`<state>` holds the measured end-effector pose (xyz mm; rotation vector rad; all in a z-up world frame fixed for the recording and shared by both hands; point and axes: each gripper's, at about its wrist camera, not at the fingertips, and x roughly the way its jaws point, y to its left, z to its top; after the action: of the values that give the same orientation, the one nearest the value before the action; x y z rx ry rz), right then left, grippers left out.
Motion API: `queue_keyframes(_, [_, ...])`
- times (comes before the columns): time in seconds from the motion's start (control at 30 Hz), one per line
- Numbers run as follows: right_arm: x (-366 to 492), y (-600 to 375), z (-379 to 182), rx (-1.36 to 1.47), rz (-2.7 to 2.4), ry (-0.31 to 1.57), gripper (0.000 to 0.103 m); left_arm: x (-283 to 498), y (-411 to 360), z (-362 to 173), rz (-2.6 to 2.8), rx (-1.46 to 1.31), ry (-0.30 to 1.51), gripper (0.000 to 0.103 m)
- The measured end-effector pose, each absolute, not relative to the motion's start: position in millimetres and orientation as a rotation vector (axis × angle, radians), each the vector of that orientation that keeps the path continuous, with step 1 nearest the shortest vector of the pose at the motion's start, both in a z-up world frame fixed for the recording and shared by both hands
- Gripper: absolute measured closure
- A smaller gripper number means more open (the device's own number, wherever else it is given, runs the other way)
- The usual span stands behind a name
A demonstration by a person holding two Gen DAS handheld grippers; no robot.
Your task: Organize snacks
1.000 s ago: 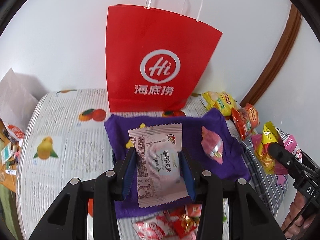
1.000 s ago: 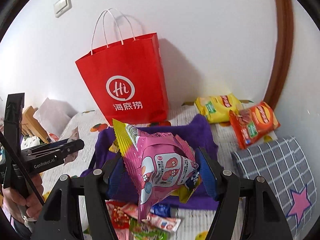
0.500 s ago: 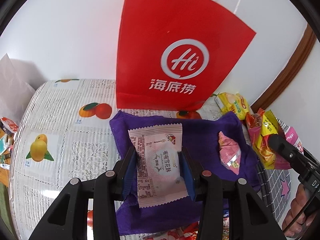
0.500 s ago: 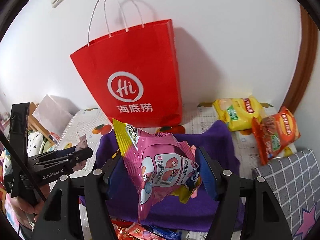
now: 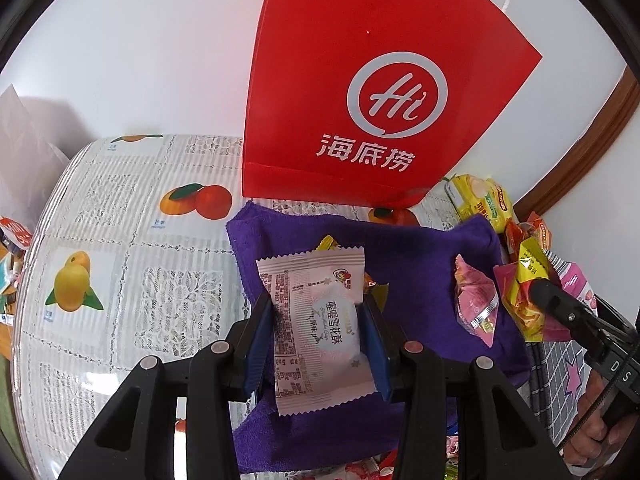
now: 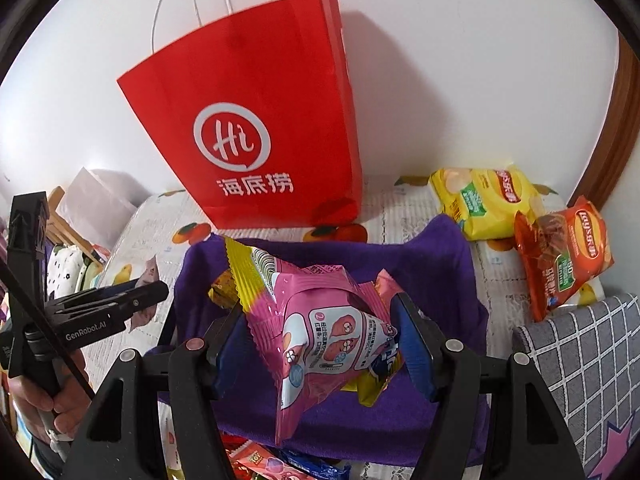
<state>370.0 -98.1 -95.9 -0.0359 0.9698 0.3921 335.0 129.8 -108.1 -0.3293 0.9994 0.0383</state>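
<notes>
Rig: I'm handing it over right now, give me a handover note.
Left gripper: shut on a white snack packet, over the purple cloth.
Right gripper: shut on a pink snack bag, also over the cloth.
Done: a small pink packet lies on the cloth.
Left: set down both held packs; loose snacks near the cloth's front edge and two chip bags remain off the cloth.

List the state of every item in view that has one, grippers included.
left gripper: shut on pale snack packet
right gripper: shut on pink snack bag
red paper bag: upright against wall
purple cloth: spread on table
pink candy packet: lying on the cloth
</notes>
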Motion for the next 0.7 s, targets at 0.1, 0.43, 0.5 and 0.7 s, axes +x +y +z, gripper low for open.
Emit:
queue_keyframes(0.1, [372,-99,-100,-0.028,0.398,0.988,0.036,335,130,-109,0.036,-0.325,1.004,0.062])
queue_keyframes(0.43, [376,-98,-112,-0.049,0.377,0.998,0.036,337,128,-113,0.037,-0.322,1.017,0.062])
queue_keyframes(0.5, [376,-98,-114,-0.054,0.377,1.001,0.036,337,128,-113,0.036,-0.323,1.017,0.062])
queue_keyframes(0.7, [375,-93,-116,-0.072,0.386,1.007,0.036,337,127,-113,0.030,-0.325,1.018,0.062])
